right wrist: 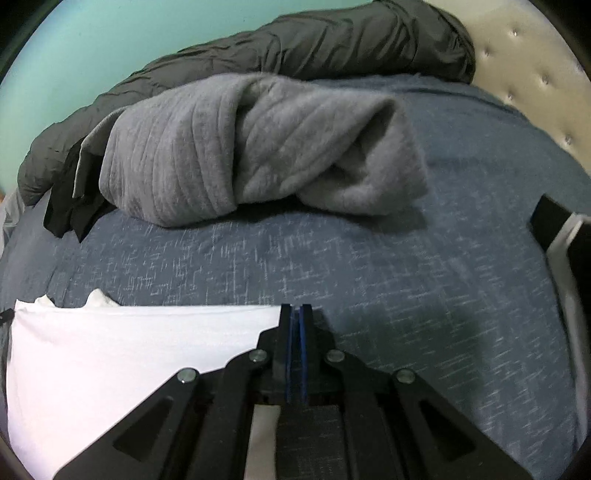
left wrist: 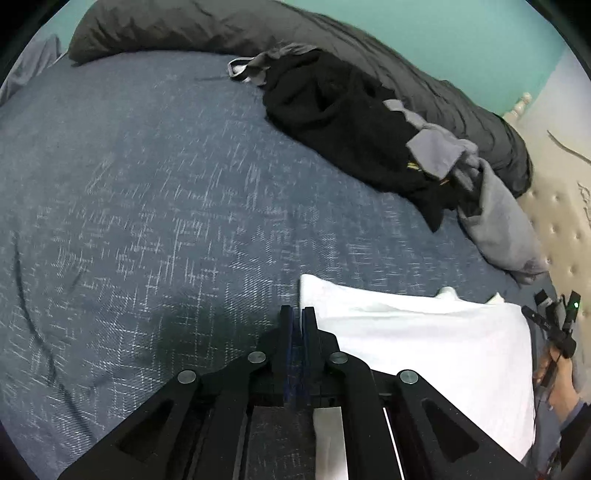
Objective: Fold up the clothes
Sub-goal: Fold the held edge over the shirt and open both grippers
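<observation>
A blue woven bedspread fills both views, with a dark grey duvet rolled along its far edge against the wall. In front of the duvet lies the unfolded pile: a black garment tangled with grey pieces, and a grey knit sweater slumped nearest the padded headboard. Closest to the person is the white garment, spread flat as a neat rectangle, which looks partly folded already. The left gripper sits at the garment's left far corner and the right gripper at its right far corner; both have their jaws pressed together, blue pads touching. Whether each has a fold of white cloth pinched in it cannot be told, since no fabric shows between the pads. The step in hand seems to be a fold of this white piece. The next move probably calls for both corners to travel together, evenly, so the edge stays straight.
</observation>
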Motion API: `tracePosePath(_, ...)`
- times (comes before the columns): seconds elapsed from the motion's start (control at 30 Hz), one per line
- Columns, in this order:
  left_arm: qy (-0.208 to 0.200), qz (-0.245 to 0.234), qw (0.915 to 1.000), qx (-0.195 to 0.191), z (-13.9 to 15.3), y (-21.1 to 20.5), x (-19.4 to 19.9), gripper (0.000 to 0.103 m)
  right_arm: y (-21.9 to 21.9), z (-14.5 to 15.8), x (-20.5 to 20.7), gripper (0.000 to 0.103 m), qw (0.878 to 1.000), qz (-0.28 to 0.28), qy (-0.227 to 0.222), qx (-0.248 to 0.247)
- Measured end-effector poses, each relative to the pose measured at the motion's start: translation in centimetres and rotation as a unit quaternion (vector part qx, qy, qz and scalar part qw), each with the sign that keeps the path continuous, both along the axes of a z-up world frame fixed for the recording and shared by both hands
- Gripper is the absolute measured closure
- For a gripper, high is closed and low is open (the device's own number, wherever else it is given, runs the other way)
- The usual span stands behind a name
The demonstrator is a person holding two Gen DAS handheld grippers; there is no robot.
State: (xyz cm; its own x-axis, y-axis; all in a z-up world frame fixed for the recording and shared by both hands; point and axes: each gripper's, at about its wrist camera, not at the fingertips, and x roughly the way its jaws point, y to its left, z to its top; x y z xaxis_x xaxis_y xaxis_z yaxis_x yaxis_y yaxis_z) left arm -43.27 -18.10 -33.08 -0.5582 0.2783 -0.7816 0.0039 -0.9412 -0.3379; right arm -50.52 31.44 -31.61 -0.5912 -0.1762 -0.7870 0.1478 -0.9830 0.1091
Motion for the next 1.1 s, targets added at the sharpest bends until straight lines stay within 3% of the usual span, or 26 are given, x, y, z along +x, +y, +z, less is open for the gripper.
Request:
tracePosePath(0.13,0.009,-0.013,0.9999,0.006,0.6,0.7,-0.2,0.062,-0.2,1.3,0.7,0.099,1.000,0.011,0.022,-0.004)
tracePosePath(0.43,-0.008,-0.047,0.9966,-0.068,0.0,2.9,-2.3,0.063,-2.7,1.4,1.8,0.099,0.998,0.061,0.025,-0.009)
tracePosePath(0.5,-0.015,-0.056,0.9950,-0.082,-0.7,3.3,-2.6,0.064,-2.6,1.0,1.7,0.099,0.998,0.060,0.019,-0.013)
tracePosePath(0.53,-0.016,-0.057,0.9946,-0.085,-0.9,3.4,-2.6,0.071,-2.6,0.7,1.7,0.099,0.998,0.058,0.017,-0.014)
tracePosePath(0.57,-0.014,-0.055,0.9949,-0.084,-1.1,3.2,-2.6,0.087,-2.7,0.5,1.8,0.099,0.998,0.058,0.015,-0.012)
tracePosePath(0.6,-0.011,-0.052,0.9952,-0.083,-1.0,3.0,-2.5,0.096,-2.8,0.2,1.8,0.099,0.998,0.058,0.014,-0.010)
tracePosePath(0.63,-0.007,-0.050,0.9956,-0.079,-0.9,2.8,-2.5,0.098,-2.6,0.1,1.9,0.099,0.998,0.058,0.012,-0.007)
tracePosePath(0.7,0.014,-0.041,0.9960,-0.079,-0.1,2.5,-2.2,0.098,-2.2,0.0,2.0,0.099,0.998,0.055,0.010,-0.005)
tracePosePath(0.83,0.037,-0.014,0.9983,-0.042,1.1,0.9,-1.6,0.098,-1.3,-0.5,1.8,0.099,0.999,0.040,0.003,-0.017)
tracePosePath(0.9,0.035,-0.008,0.9987,-0.036,1.1,0.8,-1.8,0.098,-1.1,-0.6,2.0,0.099,0.999,0.039,0.001,-0.015)
tracePosePath(1.03,0.023,0.021,0.9994,0.011,0.3,-0.2,-2.1,0.098,-1.5,-0.9,1.9,0.099,0.999,0.039,-0.003,0.002)
tracePosePath(1.1,0.007,0.019,0.9998,0.007,-0.5,0.0,-2.3,0.098,-1.7,-0.8,1.9,0.099,0.999,0.041,-0.003,0.008)
